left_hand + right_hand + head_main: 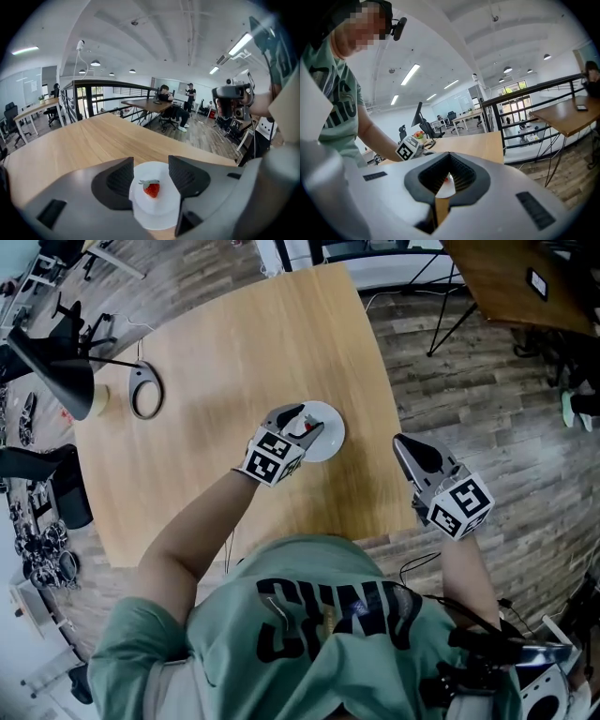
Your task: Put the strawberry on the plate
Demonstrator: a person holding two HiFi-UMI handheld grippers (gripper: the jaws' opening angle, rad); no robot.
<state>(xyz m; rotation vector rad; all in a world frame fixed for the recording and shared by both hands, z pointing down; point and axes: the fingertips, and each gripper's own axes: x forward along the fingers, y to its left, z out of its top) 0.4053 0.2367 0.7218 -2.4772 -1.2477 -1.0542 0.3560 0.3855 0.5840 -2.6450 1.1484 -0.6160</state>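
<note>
Left gripper view: the small red strawberry with green leaves (152, 189) is seen lying on the round white plate (157, 213), between the jaws of the left gripper (151, 172), which are spread apart and do not touch it. The right gripper (449, 157) is closed on nothing. The left gripper should be drawn straight away with jaws held wide, so that the fruit is not brushed

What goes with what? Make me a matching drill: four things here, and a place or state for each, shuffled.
1. strawberry
2. plate
3. left tool
4. right tool

a. shut, empty
b. resting on the table
c. open, either side of the strawberry
d. lying on the plate

Pairs: 1-d, 2-b, 3-c, 4-a
</note>
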